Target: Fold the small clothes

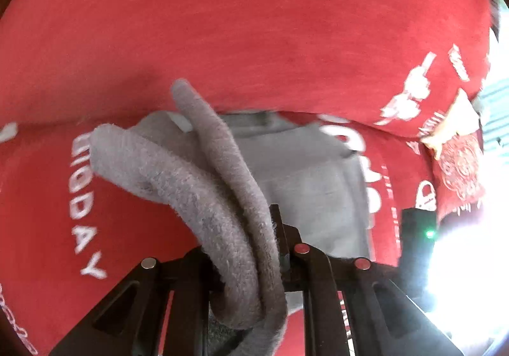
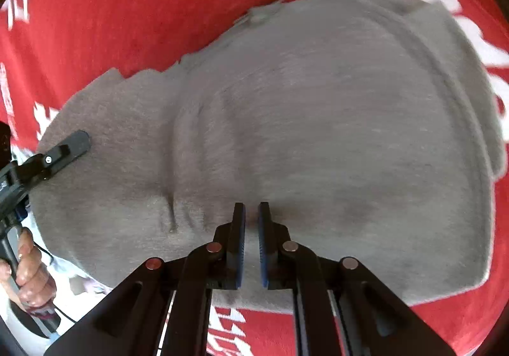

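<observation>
Item: soft grey fleece garment [image 2: 318, 133], spread at frame centre on my red cloth with white lettering [image 2: 127, 6]. My left gripper [image 1: 251, 260] clenches its bunched edge at lower centre; my right gripper [image 2: 251, 228] pinches its near hem. Open red cloth fills the upper frame.

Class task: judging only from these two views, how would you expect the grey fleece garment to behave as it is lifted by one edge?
The grey fleece garment is probably floppy: the edge clamped in the left gripper droops in soft loops. It seems light, since a narrow pinch carries that fold. Its fuzzy nap likely grips rather than slips. On the red cloth it should drag and wrinkle; creases already show.
</observation>
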`<state>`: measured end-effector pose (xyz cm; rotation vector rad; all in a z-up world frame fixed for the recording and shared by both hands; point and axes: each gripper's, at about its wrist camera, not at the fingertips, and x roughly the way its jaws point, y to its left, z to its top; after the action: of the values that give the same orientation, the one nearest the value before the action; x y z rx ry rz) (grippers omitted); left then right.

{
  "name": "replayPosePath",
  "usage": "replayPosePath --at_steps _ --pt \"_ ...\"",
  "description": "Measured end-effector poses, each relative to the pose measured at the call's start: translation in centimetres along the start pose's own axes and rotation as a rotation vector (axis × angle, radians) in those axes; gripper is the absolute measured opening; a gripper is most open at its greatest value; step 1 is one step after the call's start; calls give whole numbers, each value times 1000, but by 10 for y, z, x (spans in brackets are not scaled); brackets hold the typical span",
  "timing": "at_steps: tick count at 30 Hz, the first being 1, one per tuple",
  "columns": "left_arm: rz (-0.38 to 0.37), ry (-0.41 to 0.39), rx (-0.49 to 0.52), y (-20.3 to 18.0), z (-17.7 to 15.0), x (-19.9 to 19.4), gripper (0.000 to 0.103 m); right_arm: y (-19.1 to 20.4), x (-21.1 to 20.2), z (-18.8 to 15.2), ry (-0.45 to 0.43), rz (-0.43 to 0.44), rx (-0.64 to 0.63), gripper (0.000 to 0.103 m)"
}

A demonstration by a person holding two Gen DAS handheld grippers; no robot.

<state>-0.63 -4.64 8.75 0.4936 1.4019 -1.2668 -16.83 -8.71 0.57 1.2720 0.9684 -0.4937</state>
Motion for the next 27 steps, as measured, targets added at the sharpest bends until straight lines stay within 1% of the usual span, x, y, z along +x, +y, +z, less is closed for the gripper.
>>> replayPosePath --at_steps 3,5,7,8,9,10,11,14,15,16,17,18,19,20,23,24,26,27 --pt "-27 -3 63 -52 11 13 17 -30 -26 3 -40 77 68 9" --pt "-17 0 121 -87 16 28 17 -52 -44 3 -77 126 116 9" --pt "8 20 167 -121 20 53 17 -75 -56 1 -103 161 163 9" --pt "28 35 205 -140 20 72 17 -83 -59 -1 -105 173 179 9" --pt "43 42 216 -148 19 82 17 -92 -61 -3 -107 185 198 10" --pt "59 55 225 -157 17 97 17 -104 -61 -5 -108 206 223 13" --pt "95 80 233 -164 13 116 17 -113 -59 -5 -102 221 245 13" --pt "166 121 238 -167 4 144 18 -134 -48 -10 -78 252 309 13" --pt "181 135 234 -166 1 150 18 -140 -45 -12 -76 282 331 13" --pt "187 135 235 -167 -2 151 18 -144 -45 -14 -77 304 348 13" --pt "191 123 248 -170 -4 149 29 -146 -45 -14 -79 316 356 13" --pt "180 117 258 -172 -6 145 39 -148 -45 -14 -81 325 361 14" --pt "153 103 272 -179 -8 139 58 -150 -44 -14 -82 337 367 14" --pt "128 70 304 -189 -10 129 65 -152 -43 -13 -81 351 378 15" --pt "118 19 396 -212 -14 109 65 -165 -47 -12 -82 393 420 21" --pt "119 -4 411 -216 -15 101 65 -171 -49 -8 -86 404 436 24" --pt "113 -35 395 -211 -13 87 65 -182 -56 -8 -104 436 478 29" --pt "109 -44 369 -202 -13 79 65 -187 -58 -7 -113 455 498 36"
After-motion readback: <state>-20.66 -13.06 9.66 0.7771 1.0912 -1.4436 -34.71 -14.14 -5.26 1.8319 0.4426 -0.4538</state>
